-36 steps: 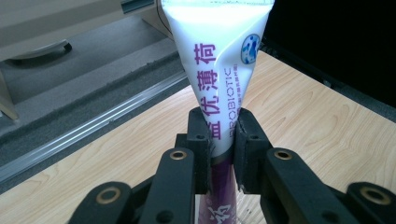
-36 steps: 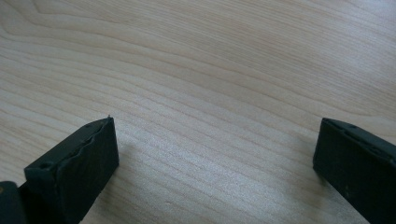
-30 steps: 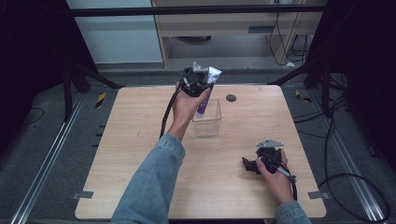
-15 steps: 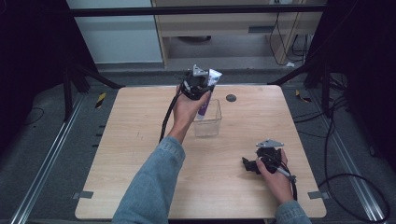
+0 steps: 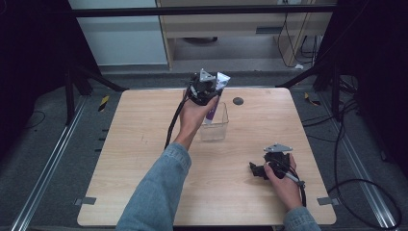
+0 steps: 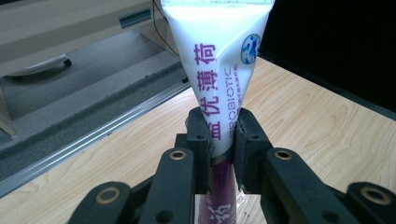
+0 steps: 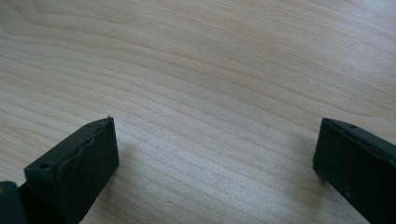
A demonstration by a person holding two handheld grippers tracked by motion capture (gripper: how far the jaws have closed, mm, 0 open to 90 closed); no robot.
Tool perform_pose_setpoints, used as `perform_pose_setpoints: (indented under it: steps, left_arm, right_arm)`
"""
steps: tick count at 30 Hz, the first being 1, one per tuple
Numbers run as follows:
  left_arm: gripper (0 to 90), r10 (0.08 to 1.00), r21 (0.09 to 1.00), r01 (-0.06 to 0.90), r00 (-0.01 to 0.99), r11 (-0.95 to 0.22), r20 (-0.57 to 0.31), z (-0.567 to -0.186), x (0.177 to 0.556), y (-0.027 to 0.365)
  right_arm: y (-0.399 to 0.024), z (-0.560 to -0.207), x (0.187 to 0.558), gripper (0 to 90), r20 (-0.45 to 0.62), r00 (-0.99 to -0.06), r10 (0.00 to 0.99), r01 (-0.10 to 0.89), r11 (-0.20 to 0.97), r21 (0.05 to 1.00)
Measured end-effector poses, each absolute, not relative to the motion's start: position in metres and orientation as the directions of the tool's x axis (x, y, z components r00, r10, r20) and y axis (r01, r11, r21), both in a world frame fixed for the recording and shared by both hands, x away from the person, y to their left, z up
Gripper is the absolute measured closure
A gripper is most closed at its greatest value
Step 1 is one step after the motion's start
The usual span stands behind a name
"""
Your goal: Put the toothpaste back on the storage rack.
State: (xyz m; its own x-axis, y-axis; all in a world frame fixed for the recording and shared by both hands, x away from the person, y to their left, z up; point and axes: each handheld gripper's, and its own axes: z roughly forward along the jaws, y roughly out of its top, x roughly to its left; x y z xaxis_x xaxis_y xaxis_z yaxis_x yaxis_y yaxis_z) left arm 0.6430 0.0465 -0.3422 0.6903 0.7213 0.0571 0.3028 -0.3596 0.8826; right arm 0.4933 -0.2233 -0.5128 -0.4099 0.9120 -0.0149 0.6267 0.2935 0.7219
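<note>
Item: toothpaste tube (image 6: 223, 70), white upper body, purple lower part, purple Chinese lettering plus "PROBIOTIC".
Location: upright above the clear container (image 5: 215, 126) on the tabletop (image 5: 144, 144).
Left tool (image 6: 220, 140): clamped on the tube's middle.
Right tool (image 7: 215, 154): jaws wide apart, nothing between.

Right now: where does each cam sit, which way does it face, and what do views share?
High view: above the near edge, looking forward and down on the table; both forearms, left gripper, right gripper.
Left gripper view: on the left gripper, looking along jaws clamped on the tube.
Right gripper view: on the right gripper, facing bare tabletop; jaws apart.
Shared: tube in high and left gripper views.
</note>
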Motion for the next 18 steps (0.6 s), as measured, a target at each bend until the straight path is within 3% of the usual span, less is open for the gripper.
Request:
perform_pose_setpoints:
  steps: [18]
  left_arm:
    - [77.9,0.706,0.888,0.281,0.705,-0.363,0.065,-0.3526,0.6388,0.0528]
  right_arm:
    - [-0.2233,-0.5129,0.4933,0.4,-0.013,-0.411,0.912,0.627,0.293,0.722]
